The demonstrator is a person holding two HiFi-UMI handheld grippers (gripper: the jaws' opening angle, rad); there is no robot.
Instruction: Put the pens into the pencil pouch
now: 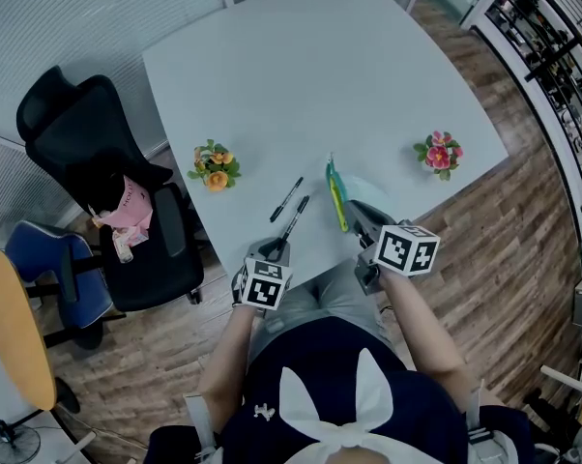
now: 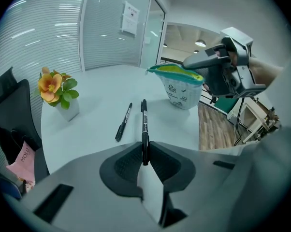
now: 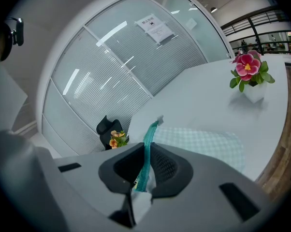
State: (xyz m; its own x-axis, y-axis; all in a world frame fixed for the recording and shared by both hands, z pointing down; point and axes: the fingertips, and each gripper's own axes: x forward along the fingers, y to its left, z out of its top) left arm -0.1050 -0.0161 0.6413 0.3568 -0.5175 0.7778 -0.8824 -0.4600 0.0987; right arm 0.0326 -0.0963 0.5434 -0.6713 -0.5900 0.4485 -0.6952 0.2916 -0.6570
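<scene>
Pinching a slender black pen (image 2: 144,122), left gripper (image 2: 144,149) pads (image 2: 128,163) look ribbed.

Left hand-held gripper (image 1: 273,250) and right hand-held gripper (image 1: 359,211) both clamped.

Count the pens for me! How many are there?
2. The first pen is pinched in the left claw. The second pen lies flat on the table beside it. More could hide inside the pouch.

Black pens (image 1: 287,199), teal-edged checked pouch (image 3: 203,146)
</scene>
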